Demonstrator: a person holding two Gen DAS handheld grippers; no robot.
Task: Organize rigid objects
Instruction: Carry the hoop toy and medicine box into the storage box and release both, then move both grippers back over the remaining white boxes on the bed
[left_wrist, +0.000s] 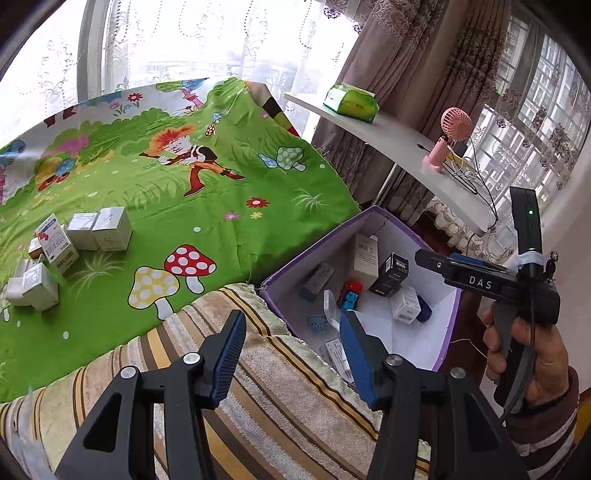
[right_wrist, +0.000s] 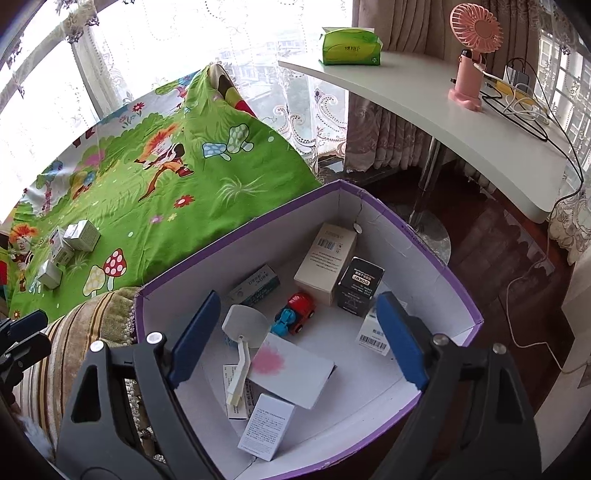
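— Where is there room around the purple box (right_wrist: 424, 236)?

— Its open top is unobstructed; the right gripper (right_wrist: 295, 332) hangs over it, jaws wide with nothing between them. On the box floor, the near half is crowded by a white carton (right_wrist: 299, 373) and a small white fan (right_wrist: 245, 325); the far corner holds a beige carton (right_wrist: 325, 262) and a black one (right_wrist: 358, 284).

— And left of the box?

— A striped cushion (left_wrist: 280, 387), then open green cloth (left_wrist: 221, 229).

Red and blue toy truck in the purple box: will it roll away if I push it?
The toy truck probably rolls: it sits upright on its wheels. It looks like hard plastic, so likely stiff and light. The black carton close behind may stop it.
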